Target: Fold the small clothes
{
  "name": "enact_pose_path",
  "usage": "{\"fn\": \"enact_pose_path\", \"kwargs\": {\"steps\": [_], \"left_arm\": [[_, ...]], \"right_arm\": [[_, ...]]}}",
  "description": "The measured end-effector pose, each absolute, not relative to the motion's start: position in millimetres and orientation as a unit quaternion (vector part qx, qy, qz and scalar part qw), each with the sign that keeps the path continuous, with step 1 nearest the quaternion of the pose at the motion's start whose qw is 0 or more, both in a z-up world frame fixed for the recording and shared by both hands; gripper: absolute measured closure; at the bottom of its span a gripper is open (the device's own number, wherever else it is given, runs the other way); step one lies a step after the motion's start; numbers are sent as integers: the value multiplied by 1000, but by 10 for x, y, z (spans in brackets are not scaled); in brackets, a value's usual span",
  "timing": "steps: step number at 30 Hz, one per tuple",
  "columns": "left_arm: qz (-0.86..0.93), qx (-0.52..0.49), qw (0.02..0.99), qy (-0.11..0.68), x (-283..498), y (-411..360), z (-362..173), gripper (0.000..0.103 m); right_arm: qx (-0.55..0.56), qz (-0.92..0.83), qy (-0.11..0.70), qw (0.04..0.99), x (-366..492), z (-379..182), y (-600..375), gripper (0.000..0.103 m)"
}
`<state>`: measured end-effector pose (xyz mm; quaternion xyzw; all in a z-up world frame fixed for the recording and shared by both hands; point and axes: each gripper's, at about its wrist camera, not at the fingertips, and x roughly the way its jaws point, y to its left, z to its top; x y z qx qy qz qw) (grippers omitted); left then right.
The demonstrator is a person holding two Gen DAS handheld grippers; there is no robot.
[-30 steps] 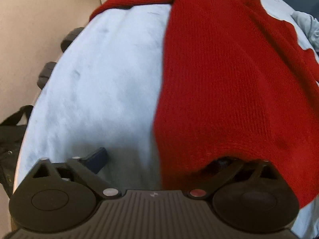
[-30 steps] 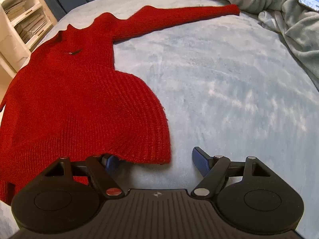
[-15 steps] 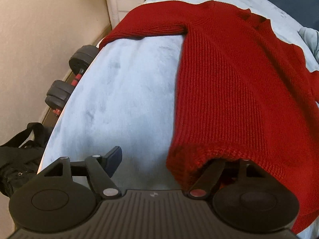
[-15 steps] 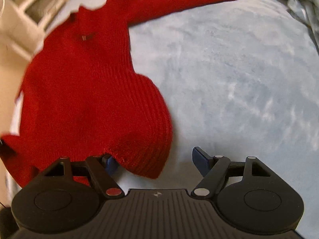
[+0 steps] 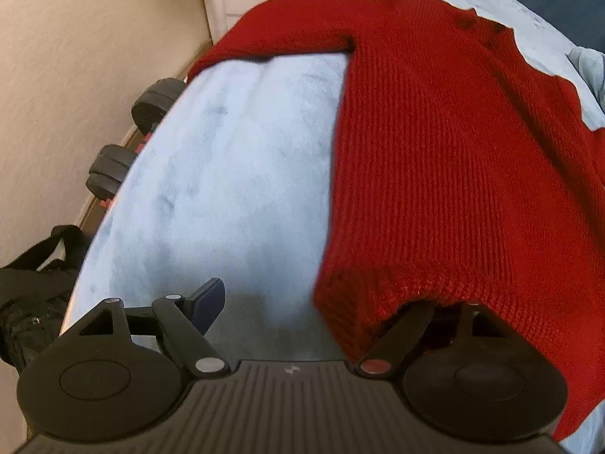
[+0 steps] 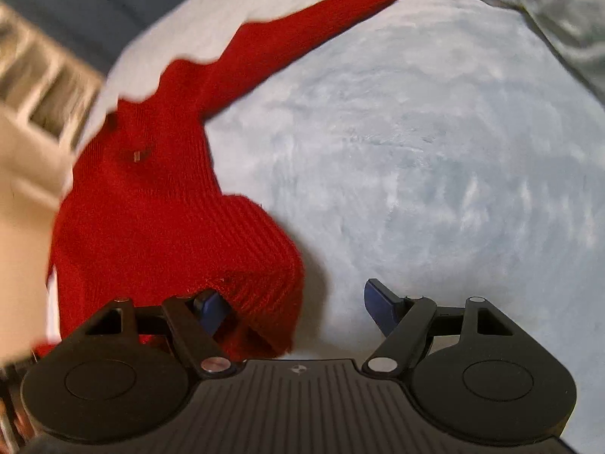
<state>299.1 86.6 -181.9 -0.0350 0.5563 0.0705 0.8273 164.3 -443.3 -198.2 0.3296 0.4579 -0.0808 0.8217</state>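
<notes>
Evidently the red knit sweater (image 5: 453,159) lies spread on the pale blue blanket (image 5: 234,174) so that its hem can be lifted and folded up toward the collar. The left gripper (image 5: 314,302) has its jaws opening, one finger hidden under the left hem corner, the other bare over the blanket, so nothing is pinched. The right gripper (image 6: 295,302) stands spread likewise, one blue finger (image 6: 210,304) tucked under the right hem corner. Both sleeves stretch outward, unfolded. Dumbbells (image 5: 113,170) and a black bag (image 5: 30,283) sit off the bed's edge; grey bedding (image 6: 559,19) lies near the right sleeve's cuff, possibly crowding it.
</notes>
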Motion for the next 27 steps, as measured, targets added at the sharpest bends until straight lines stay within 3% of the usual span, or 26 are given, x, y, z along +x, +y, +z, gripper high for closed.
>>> {"fn": "enact_pose_path", "kwargs": {"steps": [4, 5, 6, 7, 8, 9, 10, 19, 21, 27], "left_arm": [[47, -26, 817, 574, 2737, 702, -2011, 19], [42, -18, 819, 571, 2653, 644, -2048, 19], [42, -7, 827, 560, 2579, 589, -2058, 19], [36, 12, 838, 544, 2501, 526, -2051, 30], [12, 25, 844, 536, 2450, 472, -2034, 66], [-11, 34, 846, 531, 2416, 426, -1996, 84], [-11, 50, 851, 522, 2383, 384, -1926, 94], [-8, 90, 895, 438, 1634, 889, -950, 96], [2, 108, 884, 455, 1474, 974, -1093, 96], [13, 170, 845, 507, 1201, 907, -1853, 96]], "right_arm": [[322, -112, 434, 834, 1531, -2333, -4138, 33], [281, -121, 420, 854, 1487, -2325, -4002, 46], [238, -124, 420, 867, 1468, -2330, -3871, 82], [210, -125, 422, 873, 1450, -2347, -3788, 91], [188, -126, 417, 880, 1430, -2330, -3722, 92], [158, -122, 418, 886, 1434, -2289, -3660, 93], [132, -121, 420, 890, 1440, -2225, -3624, 93], [-93, -43, 352, 930, 727, -864, -3474, 97], [-124, -48, 366, 921, 533, -923, -3467, 98], [-85, -47, 517, 851, 456, -1922, -3522, 98]]}}
